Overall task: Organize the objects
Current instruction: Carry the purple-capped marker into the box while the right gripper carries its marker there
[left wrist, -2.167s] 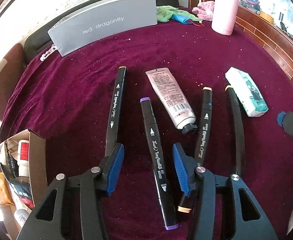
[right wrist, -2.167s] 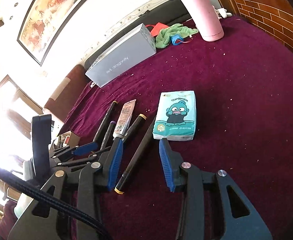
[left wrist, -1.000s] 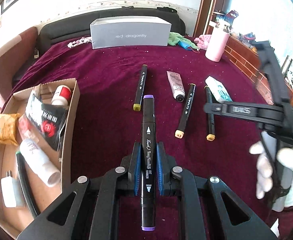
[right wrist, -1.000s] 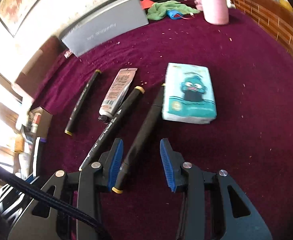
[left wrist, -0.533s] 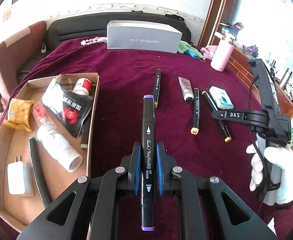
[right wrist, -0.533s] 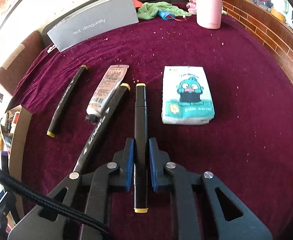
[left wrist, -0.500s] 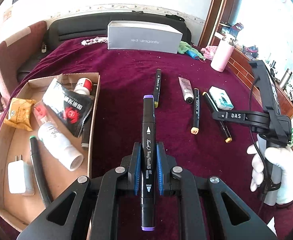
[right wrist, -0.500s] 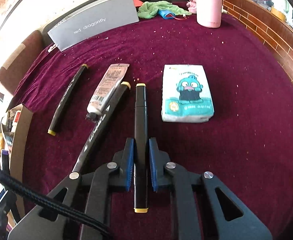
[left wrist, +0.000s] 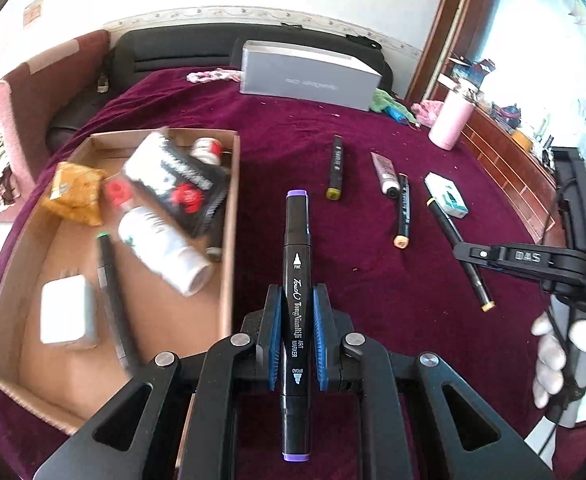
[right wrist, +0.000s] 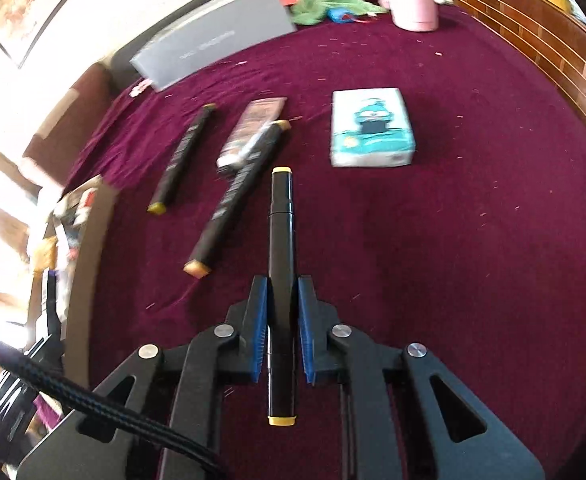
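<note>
Markers: purple-capped black marker (left wrist: pixel 296 320) is clamped mid-barrel by left gripper (left wrist: pixel 296 338); yellow-capped black marker (right wrist: pixel 281 280) likewise by right gripper (right wrist: pixel 281 328).
Handling: judged light, stiff, smooth; mid-barrel hold is suited.

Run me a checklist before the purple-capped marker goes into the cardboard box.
1. Left gripper shut on the purple-capped marker: ok.
2. Marker straight between the fingers: ok.
3. Right gripper shut on the yellow-capped marker: ok.
4. Cardboard box within view, open top: ok.
5. Free floor in the box near its front: ok, bare cardboard shows.
6. Marker lifted clear of the box wall: cannot tell.
</note>
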A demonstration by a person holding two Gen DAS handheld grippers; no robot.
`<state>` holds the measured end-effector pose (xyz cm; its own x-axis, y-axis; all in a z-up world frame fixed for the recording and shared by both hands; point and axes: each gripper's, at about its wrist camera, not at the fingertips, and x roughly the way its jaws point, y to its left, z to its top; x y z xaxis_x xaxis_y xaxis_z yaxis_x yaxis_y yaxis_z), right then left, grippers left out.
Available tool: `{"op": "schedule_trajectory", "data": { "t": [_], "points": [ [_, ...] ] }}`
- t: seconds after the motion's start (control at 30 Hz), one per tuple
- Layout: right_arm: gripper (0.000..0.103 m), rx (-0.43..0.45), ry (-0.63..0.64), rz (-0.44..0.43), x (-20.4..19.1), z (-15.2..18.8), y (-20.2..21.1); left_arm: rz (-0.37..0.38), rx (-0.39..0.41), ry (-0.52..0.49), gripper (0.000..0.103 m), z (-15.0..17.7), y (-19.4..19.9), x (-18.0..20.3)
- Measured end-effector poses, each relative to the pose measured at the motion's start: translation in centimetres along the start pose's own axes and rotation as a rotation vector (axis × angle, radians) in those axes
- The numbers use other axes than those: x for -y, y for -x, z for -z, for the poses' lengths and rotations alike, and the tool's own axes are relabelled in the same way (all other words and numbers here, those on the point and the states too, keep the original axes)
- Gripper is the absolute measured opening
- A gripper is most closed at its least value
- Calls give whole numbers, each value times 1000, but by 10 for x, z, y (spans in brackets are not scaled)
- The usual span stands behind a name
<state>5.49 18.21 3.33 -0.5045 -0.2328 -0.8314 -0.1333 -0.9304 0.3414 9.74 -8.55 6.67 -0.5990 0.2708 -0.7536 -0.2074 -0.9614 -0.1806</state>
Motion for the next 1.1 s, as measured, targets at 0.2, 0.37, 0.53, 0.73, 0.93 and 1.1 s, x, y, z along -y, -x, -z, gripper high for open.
{"op": "schedule_trajectory", "data": {
  "t": [0.2, 0.37, 0.53, 0.73, 0.93, 1.1],
  "points": [
    [13, 6, 97, -110, -54, 11, 20, -59, 24, 59, 12, 4, 22, -36],
    [13, -26, 174, -206, -105, 19, 18, -116, 43, 107, 12, 1, 35, -75],
    [13, -75, 235, -279, -157, 28, 4, -177, 57, 135, 12, -10, 44, -117],
    [13, -128, 317, -314, -211, 41, -21, -229, 22, 152, 12, -16, 34, -160],
    [13, -198, 362, -316, -249, 57, -55, -237, -27, 163, 12, -19, 10, -184],
    [13, -220, 393, -294, -265, 66, -71, -224, -47, 156, 12, -16, 4, -190]
  ]
}}
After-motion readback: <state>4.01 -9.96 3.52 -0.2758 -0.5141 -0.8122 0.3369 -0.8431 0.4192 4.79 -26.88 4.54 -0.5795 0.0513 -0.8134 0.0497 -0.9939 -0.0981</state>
